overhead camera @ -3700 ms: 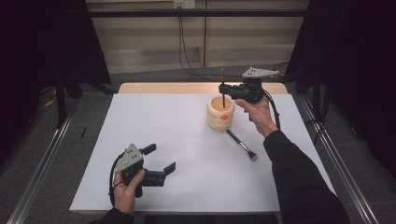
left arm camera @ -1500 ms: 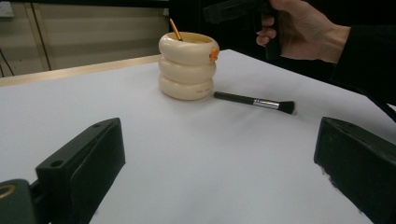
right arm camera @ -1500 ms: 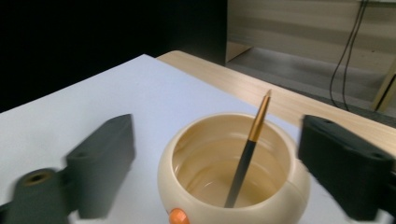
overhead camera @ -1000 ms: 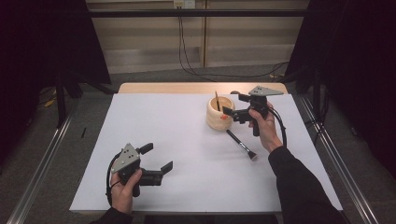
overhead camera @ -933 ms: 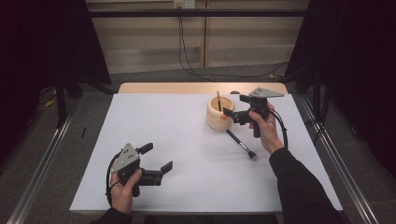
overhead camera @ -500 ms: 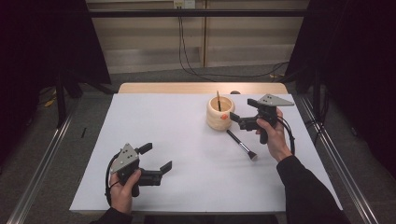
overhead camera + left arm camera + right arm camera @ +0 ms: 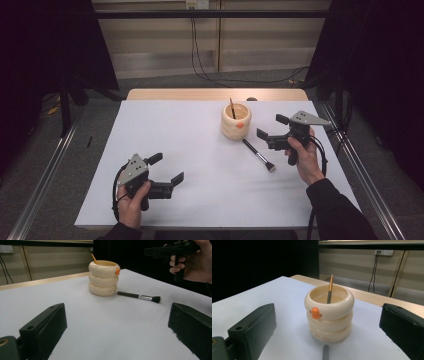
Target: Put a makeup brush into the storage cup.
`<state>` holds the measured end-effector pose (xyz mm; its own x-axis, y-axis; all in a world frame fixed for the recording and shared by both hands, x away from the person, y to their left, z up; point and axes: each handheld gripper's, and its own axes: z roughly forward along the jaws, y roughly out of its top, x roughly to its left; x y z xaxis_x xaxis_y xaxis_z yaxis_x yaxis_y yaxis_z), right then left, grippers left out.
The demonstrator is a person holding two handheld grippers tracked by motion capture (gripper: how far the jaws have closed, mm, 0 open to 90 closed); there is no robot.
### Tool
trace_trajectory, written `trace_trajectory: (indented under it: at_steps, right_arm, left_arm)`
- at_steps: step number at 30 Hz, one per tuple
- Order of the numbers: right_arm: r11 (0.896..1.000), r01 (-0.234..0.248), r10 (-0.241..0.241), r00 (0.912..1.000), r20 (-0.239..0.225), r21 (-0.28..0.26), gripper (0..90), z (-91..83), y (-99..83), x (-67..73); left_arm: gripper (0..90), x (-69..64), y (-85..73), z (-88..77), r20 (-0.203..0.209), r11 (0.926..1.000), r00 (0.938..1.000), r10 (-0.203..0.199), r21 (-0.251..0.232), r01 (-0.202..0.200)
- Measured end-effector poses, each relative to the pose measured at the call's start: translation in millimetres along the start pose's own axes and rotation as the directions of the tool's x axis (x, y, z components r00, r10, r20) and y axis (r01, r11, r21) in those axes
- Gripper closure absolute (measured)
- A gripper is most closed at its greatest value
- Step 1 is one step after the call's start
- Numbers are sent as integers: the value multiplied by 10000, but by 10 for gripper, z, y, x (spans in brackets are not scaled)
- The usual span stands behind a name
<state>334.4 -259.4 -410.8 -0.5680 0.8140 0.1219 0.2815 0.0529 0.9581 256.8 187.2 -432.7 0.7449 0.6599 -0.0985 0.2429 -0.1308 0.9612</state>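
Jaws of the right gripper [image 7: 270, 131] stand spread wide with nothing between them, held by the right hand [image 7: 303, 159] just right of the cup [image 7: 236, 121]. In the right gripper view the cup [image 7: 329, 313] sits straight ahead between the two jaws, a thin stick [image 7: 330, 289] leaning inside it against the far rim. A black brush [image 7: 258, 155] lies flat on the white table [image 7: 190, 150] just in front of the cup, handle end near the cup's base, bristles pointing toward the person. The left gripper [image 7: 167, 171], held low at the near left of the table, is also spread wide and empty, well apart from cup and brush.
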Motion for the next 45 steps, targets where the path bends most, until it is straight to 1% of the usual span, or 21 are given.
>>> trace_trajectory:
  at_steps: [1, 2, 6, 10, 13, 14, 18, 19, 20, 21, 25, 30, 31, 32, 34, 35, 39, 40, 41, 43, 45]
  right_arm:
    - [10000, 37, -37, 10000, 3, 72, 7, -30, -18, 4]
    - [10000, 29, -29, 10000, 6, 88, 8, -55, -40, 15]
    - [9997, 68, -71, 9999, 94, 237, 7, -170, -107, 76]
    - [9999, 5, -7, 9998, 177, 107, 12, -286, -138, 131]
    - [9996, 16, -19, 10000, 95, 271, 13, -347, -195, 155]
    - [9996, 27, -31, 9999, 140, 277, 14, -368, -216, 165]
    - [9993, 72, -83, 9996, 286, 364, 15, -459, -263, 182]
    - [9993, 94, -104, 9995, 294, 349, 16, -490, -274, 189]
    - [9994, 61, -72, 9995, 319, 337, 15, -531, -286, 201]
    - [9995, 15, -25, 9996, 295, 322, 14, -571, -301, 214]
    - [9992, 24, -37, 9994, 334, 393, 14, -734, -390, 243]
    - [9994, -179, 163, 9984, 539, 292, 13, -893, -464, 253]
    - [9997, -90, 76, 9983, 585, 241, 13, -929, -469, 248]
    - [9997, -183, 172, 9979, 622, 181, 13, -968, -473, 256]
    - [9993, -360, 356, 9969, 705, 51, 13, -1028, -499, 268]
    - [9998, -131, 118, 9970, 768, 169, 12, -1060, -522, 264]
    - [9997, -225, 226, 9958, 893, -19, 10, -1187, -556, 275]
    - [9998, -177, 178, 9961, 862, -19, 9, -1209, -568, 268]
    - [9999, -107, 108, 9960, 889, -23, 8, -1223, -583, 264]
    - [10000, 23, -24, 9961, 881, 20, 8, -1228, -603, 265]
    - [9999, 132, -131, 9963, 846, -11, 8, -1221, -605, 269]
  left_arm:
    - [20, 4, 1, 0, 111, 10000, 9999, -16, -38, 16]
    - [20, -2, 1, -2, 13, 10000, 10000, -33, -49, 33]
    - [20, -5, 1, -4, 25, 10000, 10000, 5, -22, -5]
    - [20, -4, 2, -9, 54, 10000, 10000, 62, -76, -62]
    - [20, -2, 3, -9, 53, 9999, 9999, 96, -58, -96]
    - [20, -8, 1, -3, 18, 10000, 10000, -31, -59, 31]
    - [19, 2, -6, 4, 257, 9999, 9997, 37, -140, -34]
    - [19, -2, -7, -5, 61, 10000, 10000, 19, -75, -19]
    - [19, 14, -7, -13, 107, 10000, 9999, 95, -21, -95]
    - [20, 13, -10, -15, 6, 10000, 10000, -35, -71, 35]
    - [19, 23, -9, -21, 88, 10000, 10000, 8, -80, -7]
    - [19, -1, 0, -32, 56, 9999, 10000, 10, -168, -9]
    - [19, 1, 1, -36, 32, 9999, 10000, 17, -170, -17]
    - [19, 12, -2, -38, 147, 9999, 9999, 7, -165, -4]
    - [19, 12, -2, -43, 16, 9997, 10000, -97, -207, 97]
    - [19, 17, -2, -52, 9, 9999, 10000, 11, -171, -11]
    - [18, 8, -7, -73, 28, 9995, 9999, -102, -285, 103]
    - [18, 14, -7, -74, 142, 9994, 9999, -53, -344, 58]
    - [18, 15, -5, -76, 178, 9995, 9998, 20, -303, -14]
    - [18, -1, -3, -77, -19, 9997, 10000, 1, -252, -1]
    - [18, 1, -4, -75, 29, 9996, 10000, 20, -275, -19]
